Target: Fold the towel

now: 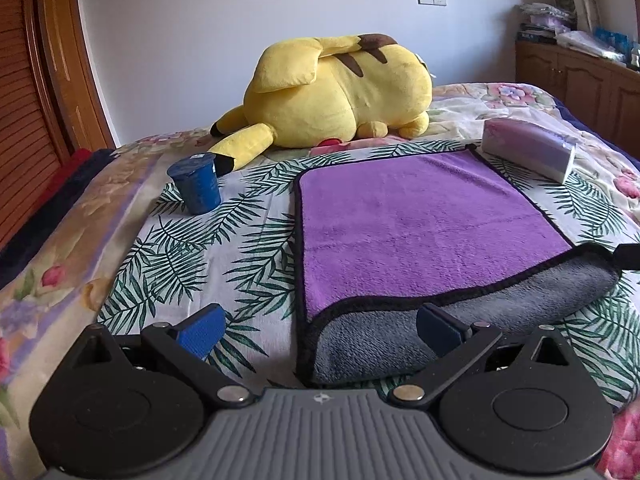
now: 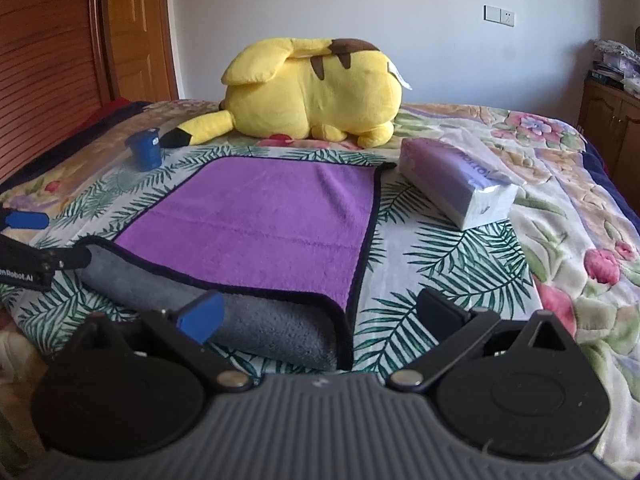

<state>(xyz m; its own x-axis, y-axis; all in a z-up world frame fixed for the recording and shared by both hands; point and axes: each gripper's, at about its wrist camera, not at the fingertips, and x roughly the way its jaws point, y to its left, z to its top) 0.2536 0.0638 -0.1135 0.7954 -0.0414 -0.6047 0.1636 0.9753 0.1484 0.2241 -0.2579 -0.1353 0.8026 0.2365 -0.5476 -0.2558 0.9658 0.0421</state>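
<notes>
Your left gripper (image 1: pixel 320 326) and right gripper (image 2: pixel 320 316) both gape apart, empty. At frame centre the plush purple towel (image 1: pixel 420 232) lies flat, its near edge rolled grey-side up.

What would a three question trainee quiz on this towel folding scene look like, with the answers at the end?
1. True or false: the purple towel already has one fold, with its grey underside showing along the near edge.
2. What stands left of the towel on the bed? A) blue cup B) tissue pack C) yellow plush toy
3. Fill in: the left gripper and the right gripper are both ____, gripping nothing.

Key: 1 true; 2 A; 3 open.
</notes>
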